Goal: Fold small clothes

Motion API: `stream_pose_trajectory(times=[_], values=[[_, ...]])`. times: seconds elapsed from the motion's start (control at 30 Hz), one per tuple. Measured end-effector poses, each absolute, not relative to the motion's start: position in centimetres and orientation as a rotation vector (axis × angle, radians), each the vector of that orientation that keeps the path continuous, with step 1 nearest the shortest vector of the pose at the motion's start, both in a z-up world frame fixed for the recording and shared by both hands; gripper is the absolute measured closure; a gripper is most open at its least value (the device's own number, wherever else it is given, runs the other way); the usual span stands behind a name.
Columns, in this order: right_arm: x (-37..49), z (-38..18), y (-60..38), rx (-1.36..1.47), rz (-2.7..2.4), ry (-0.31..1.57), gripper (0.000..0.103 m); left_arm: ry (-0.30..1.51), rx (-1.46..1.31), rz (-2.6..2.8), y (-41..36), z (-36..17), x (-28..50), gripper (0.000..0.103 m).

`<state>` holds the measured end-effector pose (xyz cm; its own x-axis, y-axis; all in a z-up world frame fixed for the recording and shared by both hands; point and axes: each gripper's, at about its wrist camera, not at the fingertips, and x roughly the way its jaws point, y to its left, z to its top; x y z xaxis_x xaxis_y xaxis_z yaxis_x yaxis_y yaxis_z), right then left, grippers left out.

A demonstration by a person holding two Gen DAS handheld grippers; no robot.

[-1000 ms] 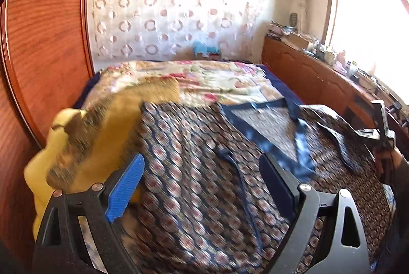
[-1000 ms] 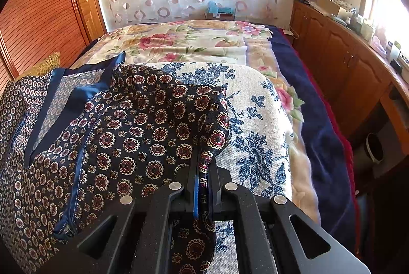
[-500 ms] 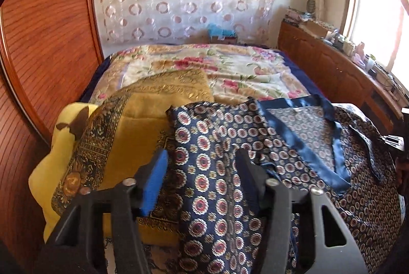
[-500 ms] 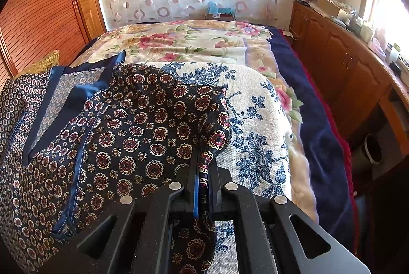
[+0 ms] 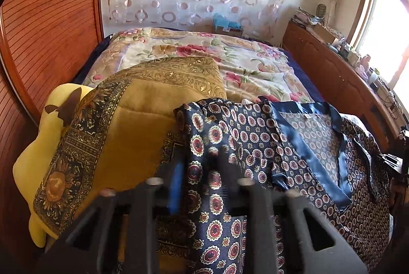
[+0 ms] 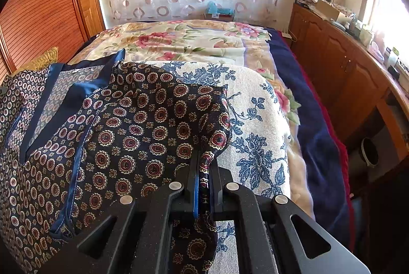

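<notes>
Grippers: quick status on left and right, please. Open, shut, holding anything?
Left gripper: jaws closing, a fold of the patterned navy garment between them.
Right gripper: shut on the garment's edge.

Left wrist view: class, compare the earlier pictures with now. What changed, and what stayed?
The left gripper came in over the patterned navy garment; its jaws, wide before, are closing with a fold between them. The right gripper stayed shut on the garment's other edge.
</notes>
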<state>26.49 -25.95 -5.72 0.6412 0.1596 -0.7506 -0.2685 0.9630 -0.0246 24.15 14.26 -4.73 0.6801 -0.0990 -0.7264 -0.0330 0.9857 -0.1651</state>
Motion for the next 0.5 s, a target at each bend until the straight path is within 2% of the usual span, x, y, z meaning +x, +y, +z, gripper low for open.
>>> stream_pose_trajectory(times=[0.03,0.13,0.33,0.5], values=[[26.5,-5.7,-25.9,-0.140,0.244,0.840,0.099,0.821,-0.165,-0.033,14.2,-4.6,24.1,0.095],[26.5,-5.7,-26.0,-0.140,0.247,0.840,0.098,0.800,-0.133,-0.037,13.7,-4.1,23.7,0.099],[26.5,-5.5,-25.9,-0.148,0.247,0.835,0.098,0.737,-0.108,-0.101,12.1,-2.1,21.6,0.100],[24.4,-2.9,-26.5,-0.095,0.271,0.711,0.101,0.653,-0.084,-0.190,10.1,0.5,17.8,0.100]])
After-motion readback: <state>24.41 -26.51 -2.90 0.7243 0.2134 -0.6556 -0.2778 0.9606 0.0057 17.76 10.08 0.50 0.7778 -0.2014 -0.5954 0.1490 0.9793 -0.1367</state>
